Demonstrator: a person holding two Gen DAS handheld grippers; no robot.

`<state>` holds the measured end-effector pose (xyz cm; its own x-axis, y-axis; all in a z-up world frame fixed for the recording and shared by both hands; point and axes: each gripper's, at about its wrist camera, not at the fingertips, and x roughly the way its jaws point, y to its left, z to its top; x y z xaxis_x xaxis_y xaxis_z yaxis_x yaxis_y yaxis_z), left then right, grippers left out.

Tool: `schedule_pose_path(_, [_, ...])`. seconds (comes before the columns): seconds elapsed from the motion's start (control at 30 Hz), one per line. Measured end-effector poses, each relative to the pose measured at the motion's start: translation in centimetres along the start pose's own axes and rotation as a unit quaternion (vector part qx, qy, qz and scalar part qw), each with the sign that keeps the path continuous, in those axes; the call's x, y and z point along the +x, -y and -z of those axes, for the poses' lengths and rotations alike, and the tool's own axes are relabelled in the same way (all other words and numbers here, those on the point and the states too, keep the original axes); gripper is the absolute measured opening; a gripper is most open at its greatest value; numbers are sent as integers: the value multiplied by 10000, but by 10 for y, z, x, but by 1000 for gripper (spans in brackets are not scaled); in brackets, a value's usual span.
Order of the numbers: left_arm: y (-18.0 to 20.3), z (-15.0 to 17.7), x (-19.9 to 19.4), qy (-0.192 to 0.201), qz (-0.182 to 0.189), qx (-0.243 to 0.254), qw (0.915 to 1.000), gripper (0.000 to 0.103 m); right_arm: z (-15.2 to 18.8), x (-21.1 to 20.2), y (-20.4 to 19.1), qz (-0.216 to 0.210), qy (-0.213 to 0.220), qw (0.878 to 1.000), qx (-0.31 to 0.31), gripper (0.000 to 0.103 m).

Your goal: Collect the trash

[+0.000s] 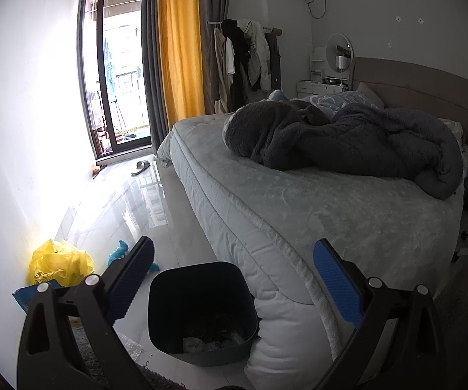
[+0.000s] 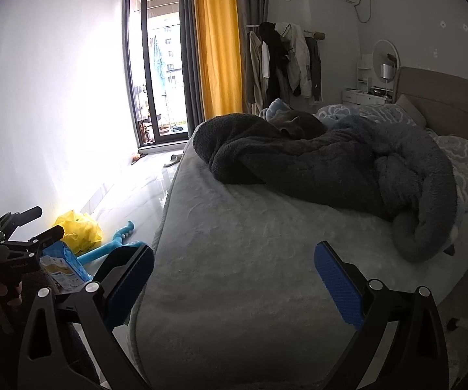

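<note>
A dark bin (image 1: 169, 305) stands on the floor against the bed's corner, with crumpled pale scraps at its bottom. My left gripper (image 1: 234, 281) hangs open above it, blue pads wide apart and nothing between them. A crumpled yellow plastic bag (image 1: 59, 265) lies by the left wall, with a blue and white packet (image 1: 22, 295) beside it. My right gripper (image 2: 234, 282) is open and holds nothing over the foot of the bed (image 2: 250, 243). The right wrist view also shows the yellow bag (image 2: 78, 229), the packet (image 2: 61, 265) and the left gripper (image 2: 26, 224) at the left edge.
A teal plush toy (image 1: 120, 252) lies on the glossy floor past the bin. A dark fleece blanket (image 1: 347, 139) is heaped on the bed (image 1: 299, 214). A slipper (image 1: 140, 167) sits near the balcony door. Clothes hang on a rack (image 1: 250, 58) beyond the bed.
</note>
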<state>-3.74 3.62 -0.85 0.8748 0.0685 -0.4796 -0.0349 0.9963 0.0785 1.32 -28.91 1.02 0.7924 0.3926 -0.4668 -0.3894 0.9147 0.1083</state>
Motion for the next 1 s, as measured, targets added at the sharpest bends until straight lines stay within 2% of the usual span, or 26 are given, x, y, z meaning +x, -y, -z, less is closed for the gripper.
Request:
schedule_pose_path(0.33, [-1,0,3,-74,125,-144,9998,100,2,-3,3,-31,18,10000,61,100])
schedule_pose_path(1.0, [-8,0,3,-104,103,-275,9995,100,0,8,7,-135,-163,9998,49,100])
